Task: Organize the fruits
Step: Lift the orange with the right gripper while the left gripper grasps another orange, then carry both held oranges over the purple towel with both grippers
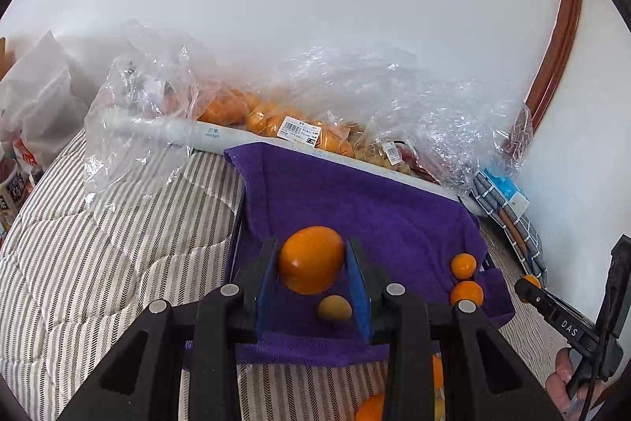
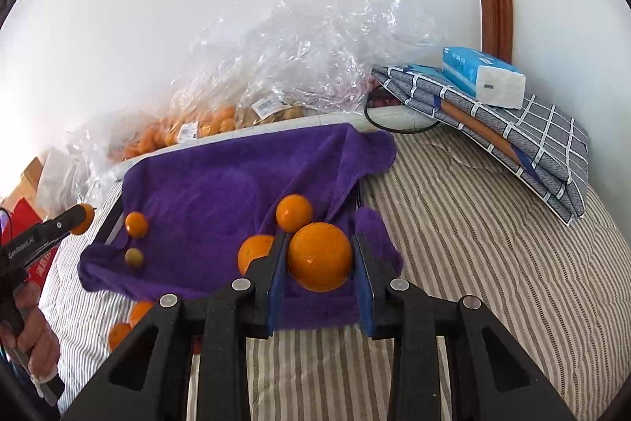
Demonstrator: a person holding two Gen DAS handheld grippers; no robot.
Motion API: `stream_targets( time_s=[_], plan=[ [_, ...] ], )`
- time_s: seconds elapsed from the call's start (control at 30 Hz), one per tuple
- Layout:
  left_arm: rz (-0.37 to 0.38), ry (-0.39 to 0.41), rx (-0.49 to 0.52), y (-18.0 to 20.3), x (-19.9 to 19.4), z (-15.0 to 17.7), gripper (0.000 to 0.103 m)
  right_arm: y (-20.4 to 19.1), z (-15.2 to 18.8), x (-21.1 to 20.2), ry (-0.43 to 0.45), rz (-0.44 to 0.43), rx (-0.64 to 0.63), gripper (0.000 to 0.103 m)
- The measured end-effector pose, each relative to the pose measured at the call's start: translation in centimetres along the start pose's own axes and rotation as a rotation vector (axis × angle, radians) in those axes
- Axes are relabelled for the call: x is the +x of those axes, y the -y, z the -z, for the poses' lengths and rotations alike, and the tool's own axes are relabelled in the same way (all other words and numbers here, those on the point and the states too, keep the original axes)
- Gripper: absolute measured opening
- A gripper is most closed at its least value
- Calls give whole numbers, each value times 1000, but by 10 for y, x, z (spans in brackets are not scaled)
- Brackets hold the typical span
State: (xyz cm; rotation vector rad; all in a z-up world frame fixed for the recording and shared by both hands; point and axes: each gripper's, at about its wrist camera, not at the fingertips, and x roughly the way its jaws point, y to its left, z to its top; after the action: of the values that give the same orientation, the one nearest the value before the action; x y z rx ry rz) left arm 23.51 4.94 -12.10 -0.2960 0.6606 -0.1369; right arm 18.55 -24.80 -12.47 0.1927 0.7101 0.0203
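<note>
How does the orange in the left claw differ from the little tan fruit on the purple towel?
The orange is bright orange, while the tan fruit is dull yellow-brown. The orange looks clearly larger than the tan fruit. The orange is clamped in the left gripper, and the tan fruit lies loose on the towel. Both are round and smooth-skinned.

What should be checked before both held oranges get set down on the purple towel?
1. Left hand-held gripper shut on its orange: ok.
2. Right hand-held gripper shut on its orange: ok.
3. Bare space on the purple towel: ok, centre is free.
4. Small brownish fruit below the left grip: not ok, in the drop path.
5. Loose oranges beside the right grip: not ok, close.
6. What lies under the towel: cannot tell.
</note>
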Motion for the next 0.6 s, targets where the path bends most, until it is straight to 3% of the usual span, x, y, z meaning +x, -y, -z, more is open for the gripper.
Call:
stream_targets(
  time_s=[0.6],
  plan=[
    [-92, -27, 21, -8, 26, 14, 32, 0, 9, 31, 44, 9, 10, 31]
  ],
)
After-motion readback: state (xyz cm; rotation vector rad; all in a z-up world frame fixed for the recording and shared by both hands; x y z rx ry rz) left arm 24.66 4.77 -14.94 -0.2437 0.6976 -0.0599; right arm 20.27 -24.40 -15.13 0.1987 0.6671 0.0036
